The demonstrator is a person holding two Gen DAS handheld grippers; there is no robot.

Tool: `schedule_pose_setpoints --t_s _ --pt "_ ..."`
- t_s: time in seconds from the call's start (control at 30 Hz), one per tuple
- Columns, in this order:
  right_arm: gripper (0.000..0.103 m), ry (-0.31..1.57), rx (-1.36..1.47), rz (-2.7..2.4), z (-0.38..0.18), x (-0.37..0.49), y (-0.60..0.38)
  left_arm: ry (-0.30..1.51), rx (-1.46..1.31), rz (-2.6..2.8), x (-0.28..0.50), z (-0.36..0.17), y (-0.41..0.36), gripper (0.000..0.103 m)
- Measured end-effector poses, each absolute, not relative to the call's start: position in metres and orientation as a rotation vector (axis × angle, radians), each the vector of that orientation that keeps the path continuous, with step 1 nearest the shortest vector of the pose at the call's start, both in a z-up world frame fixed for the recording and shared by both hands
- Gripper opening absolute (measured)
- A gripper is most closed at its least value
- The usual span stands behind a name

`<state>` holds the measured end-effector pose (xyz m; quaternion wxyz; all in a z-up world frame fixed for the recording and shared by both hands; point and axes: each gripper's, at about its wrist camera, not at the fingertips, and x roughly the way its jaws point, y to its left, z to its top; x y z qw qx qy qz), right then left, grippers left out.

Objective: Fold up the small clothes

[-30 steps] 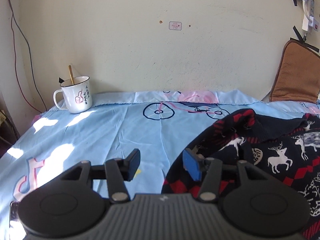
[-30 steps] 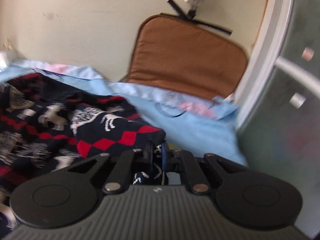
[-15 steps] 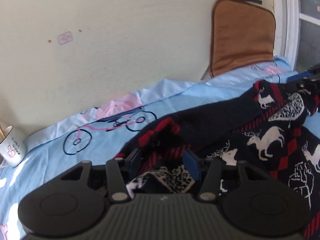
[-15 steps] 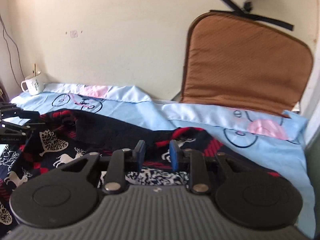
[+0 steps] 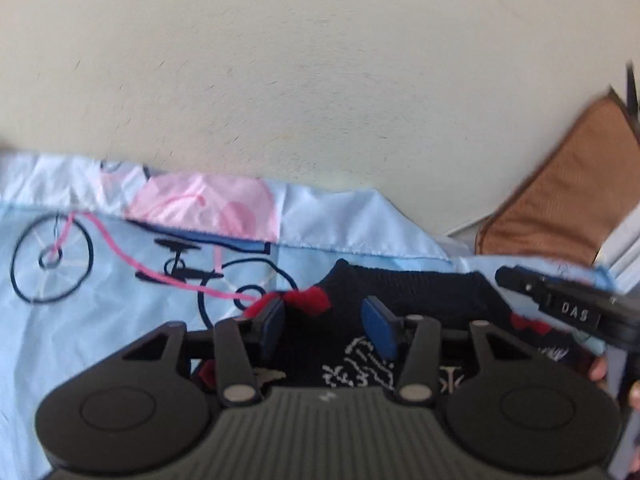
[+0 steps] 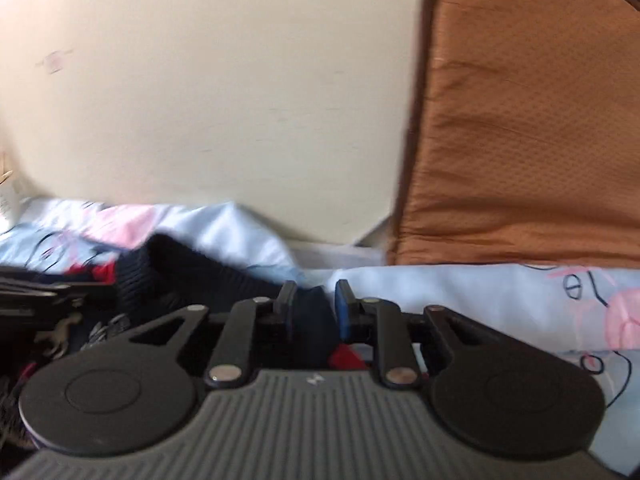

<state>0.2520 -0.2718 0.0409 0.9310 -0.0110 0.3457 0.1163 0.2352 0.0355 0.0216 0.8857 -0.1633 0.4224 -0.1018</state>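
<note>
1. The sweater (image 5: 404, 300) is a dark knit with red diamonds and white deer figures. It lies on the blue sheet (image 5: 120, 320) of the bed, its far edge close to the wall, with the brown cushion (image 6: 528, 128) off to my right.

2. I judge it soft, limp and fairly light. It will sag and drape from wherever I hold it, and the thick knit should not slip between the pads.

3. My left gripper (image 5: 324, 328) has its blue pads spread, with dark knit and a red tuft lying between them; I am not pinching anything here.

4. My right gripper (image 6: 314, 308) has its pads closer together with a fold of dark cloth between them. They look to be touching the cloth, but blur keeps me from being sure the pinch is firm.

5. The best hold, I think, is the ribbed far edge, one gripper at each end of it, so the cloth hangs straight instead of bunching.

6. That visible dark edge runs left to right across the bed, roughly parallel to the wall, from my left gripper toward my right one.

7. The rest of the garment falls back toward me under both grippers. I cannot tell from here which end is the collar or hem.
</note>
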Motion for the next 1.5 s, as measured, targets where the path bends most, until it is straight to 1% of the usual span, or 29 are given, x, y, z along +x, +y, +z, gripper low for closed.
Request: schedule_pose_setpoints --t_s 0.1,0.17,0.27,0.33,0.37,0.4,0.43,0.47,0.53,0.57,0.6,0.63,0.7,0.73,0.77,0.8,0.83,0.87,0.93,1.0,1.03,1.1,1.13,1.2,1.23,1.27,1.33,1.4,1.5 --pt "0.025 0.719 0.083 0.28 0.052 0.243 -0.291 0.842 -0.4 -0.291 0.209 0.035 0.064 0.048" --pt "0.025 0.699 0.074 0.297 0.062 0.222 -0.297 0.799 -0.374 -0.31 0.177 0.047 0.083 0.056" --pt "0.025 0.697 0.098 0.352 0.076 0.185 -0.306 0.73 -0.296 -0.281 0.124 0.07 0.119 0.063" --pt "0.025 0.706 0.092 0.386 0.081 0.161 -0.303 0.706 -0.247 -0.223 0.091 0.081 0.15 0.064" --pt "0.026 0.711 0.09 0.409 0.084 0.15 -0.3 0.704 -0.237 -0.197 0.074 0.084 0.162 0.068" --pt "0.027 0.72 0.089 0.432 0.085 0.138 -0.295 0.708 -0.235 -0.175 0.059 0.085 0.174 0.071" --pt "0.027 0.732 0.088 0.458 0.085 0.127 -0.289 0.717 -0.237 -0.153 0.044 0.086 0.185 0.077" --pt "0.028 0.743 0.085 0.487 0.084 0.117 -0.281 0.728 -0.24 -0.14 0.03 0.085 0.193 0.081" --pt "0.03 0.758 0.073 0.548 0.081 0.098 -0.262 0.747 -0.25 -0.141 0.002 0.082 0.205 0.082" --pt "0.031 0.768 0.068 0.583 0.077 0.09 -0.252 0.751 -0.262 -0.152 -0.009 0.08 0.208 0.088" --pt "0.032 0.775 0.063 0.614 0.074 0.081 -0.242 0.759 -0.278 -0.17 -0.018 0.075 0.209 0.091" --pt "0.032 0.781 0.057 0.64 0.071 0.072 -0.233 0.769 -0.284 -0.189 -0.024 0.072 0.207 0.094" --pt "0.034 0.787 0.035 0.672 0.064 0.056 -0.217 0.793 -0.262 -0.235 -0.034 0.064 0.197 0.094" --pt "0.034 0.789 0.029 0.681 0.061 0.049 -0.21 0.795 -0.228 -0.254 -0.036 0.058 0.187 0.086" --pt "0.035 0.792 0.029 0.686 0.058 0.044 -0.205 0.797 -0.183 -0.264 -0.035 0.054 0.178 0.055" --pt "0.035 0.799 0.036 0.687 0.054 0.04 -0.201 0.811 -0.129 -0.253 -0.032 0.05 0.17 0.035" --pt "0.035 0.808 0.051 0.684 0.05 0.037 -0.199 0.83 -0.076 -0.212 -0.027 0.045 0.162 0.008" --pt "0.035 0.817 0.068 0.675 0.047 0.034 -0.198 0.831 -0.043 -0.17 -0.02 0.043 0.159 0.006" --pt "0.035 0.829 0.103 0.646 0.043 0.031 -0.199 0.778 -0.037 -0.111 -0.007 0.048 0.169 0.006" --pt "0.035 0.828 0.144 0.612 0.043 0.026 -0.205 0.651 -0.017 0.072 0.006 0.066 0.194 0.006" --pt "0.035 0.823 0.157 0.599 0.044 0.024 -0.209 0.612 -0.056 0.137 0.015 0.073 0.213 0.006" --pt "0.036 0.812 0.182 0.564 0.045 0.02 -0.219 0.637 -0.229 0.179 0.044 0.077 0.251 0.006" --pt "0.037 0.815 0.189 0.55 0.045 0.02 -0.223 0.664 -0.282 0.172 0.056 0.075 0.26 0.007" --pt "0.037 0.829 0.201 0.523 0.042 0.021 -0.232 0.71 -0.284 0.188 0.077 0.067 0.259 0.013" --pt "0.037 0.833 0.21 0.513 0.042 0.021 -0.236 0.735 -0.245 0.203 0.083 0.063 0.251 0.019" --pt "0.037 0.829 0.217 0.507 0.043 0.019 -0.241 0.753 -0.208 0.225 0.086 0.061 0.244 0.036" --pt "0.037 0.794 0.217 0.487 0.049 0.011 -0.253 0.749 -0.175 0.247 0.078 0.06 0.236 0.052" --pt "0.037 0.749 0.226 0.457 0.055 -0.001 -0.272 0.728 -0.174 0.226 0.061 0.065 0.236 0.053" --pt "0.038 0.705 0.254 0.381 0.062 -0.019 -0.311 0.678 -0.157 0.191 0.024 0.08 0.237 0.058"
